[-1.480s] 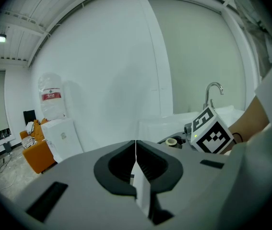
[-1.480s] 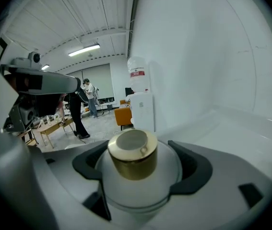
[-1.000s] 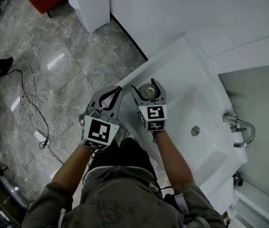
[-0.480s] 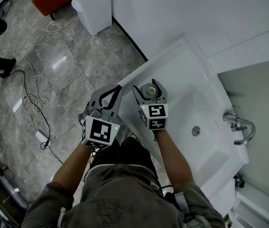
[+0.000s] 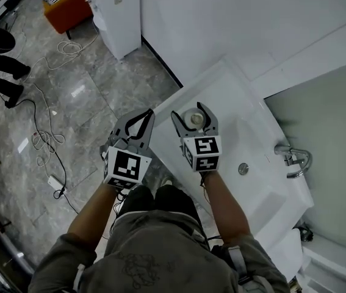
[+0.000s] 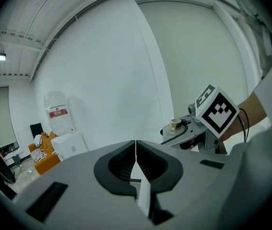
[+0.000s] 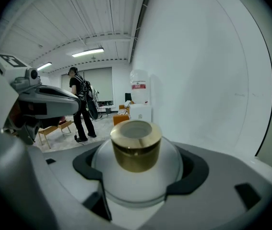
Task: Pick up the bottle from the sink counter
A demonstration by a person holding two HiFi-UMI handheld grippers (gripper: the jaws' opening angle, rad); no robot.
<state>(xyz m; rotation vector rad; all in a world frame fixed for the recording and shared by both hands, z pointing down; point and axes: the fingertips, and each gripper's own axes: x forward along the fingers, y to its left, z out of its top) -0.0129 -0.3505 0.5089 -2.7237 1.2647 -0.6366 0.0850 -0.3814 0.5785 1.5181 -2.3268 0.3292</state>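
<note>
A white bottle with a gold cap (image 7: 136, 152) stands upright between the jaws of my right gripper (image 7: 138, 176), which is shut on its rounded body. From the head view the bottle (image 5: 193, 118) sits in the right gripper (image 5: 193, 119) over the left end of the white sink counter (image 5: 221, 96). My left gripper (image 5: 137, 122) is beside it, out over the floor, with its jaws shut and nothing held. In the left gripper view the shut jaws meet at the middle of the left gripper (image 6: 136, 164), and the bottle cap (image 6: 175, 124) shows at the right.
The basin drain (image 5: 242, 169) and a chrome tap (image 5: 291, 159) lie to the right on the counter. A white cabinet (image 5: 113, 11) stands at the back. Cables (image 5: 41, 133) trail over the grey floor, where a person (image 7: 80, 107) stands.
The view has shifted a little; the tap and drain now show further left. Both grippers keep their pose, the right one still on the bottle.
</note>
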